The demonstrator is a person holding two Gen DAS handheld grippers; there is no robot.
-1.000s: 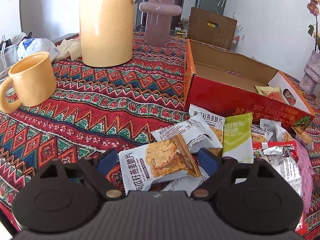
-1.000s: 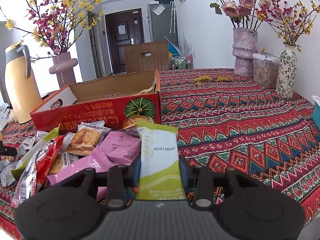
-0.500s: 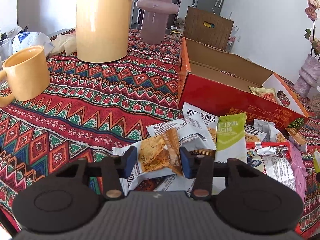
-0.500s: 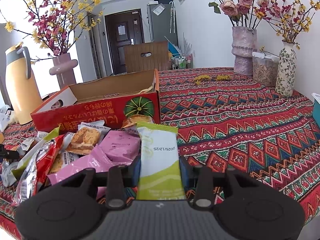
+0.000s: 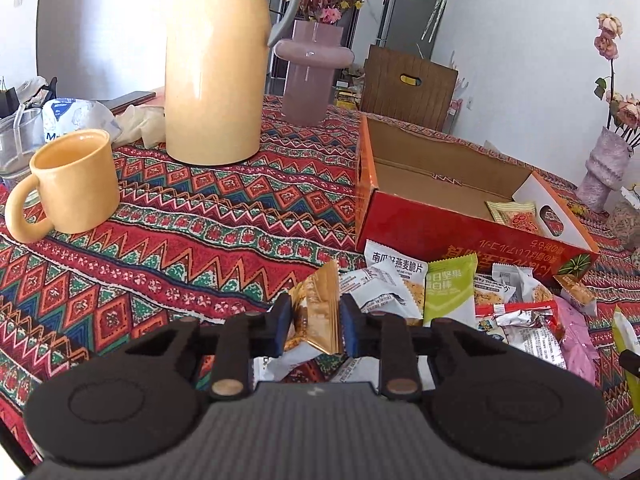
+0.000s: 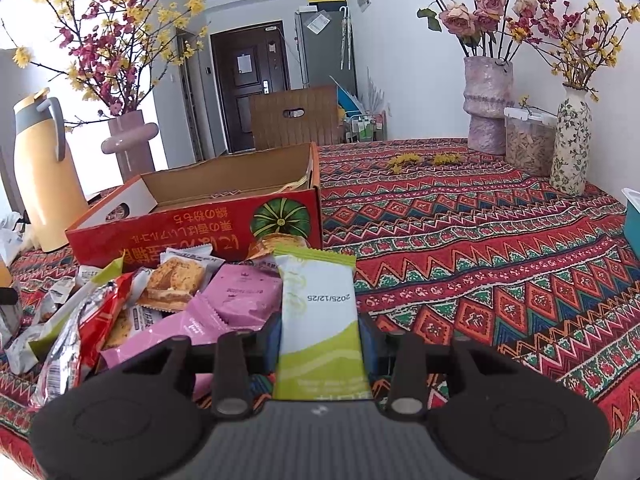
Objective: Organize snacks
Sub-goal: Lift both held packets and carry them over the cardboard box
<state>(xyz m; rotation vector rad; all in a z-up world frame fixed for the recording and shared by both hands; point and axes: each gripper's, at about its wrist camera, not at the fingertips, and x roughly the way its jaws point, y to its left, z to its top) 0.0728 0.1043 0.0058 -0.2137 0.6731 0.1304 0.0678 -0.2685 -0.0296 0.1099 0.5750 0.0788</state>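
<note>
A: The left hand-held gripper [image 5: 314, 330] is clamped on an oat-crisp packet [image 5: 316, 316]; the 2 blue pads press its gold-brown wrapper from both sides, and the packet is crumpled and stands on edge between them.

B: And the right hand-held gripper [image 6: 320, 340]?

A: Closed on a white-and-green snack bar [image 6: 318, 320], which sticks straight out ahead of it, the date stamp 2025/12/25 facing up.

B: Where are the other snacks?

A: A loose pile of packets [image 5: 500, 308] lies just ahead and to the right of the left hand-held gripper, on the patterned worktop [image 5: 180, 248]. From the right hand-held gripper the same pile sits to the left, with 2 pink packets [image 6: 224, 312] just beside the held bar.

B: The box?

A: The red cardboard box [image 5: 460, 224] stands open just beyond the pile, with 1 packet [image 5: 514, 214] visible inside. A yellow mug [image 5: 68, 184] and a yellow thermos jug [image 5: 216, 68] stand well to the left of the left hand-held gripper.
</note>
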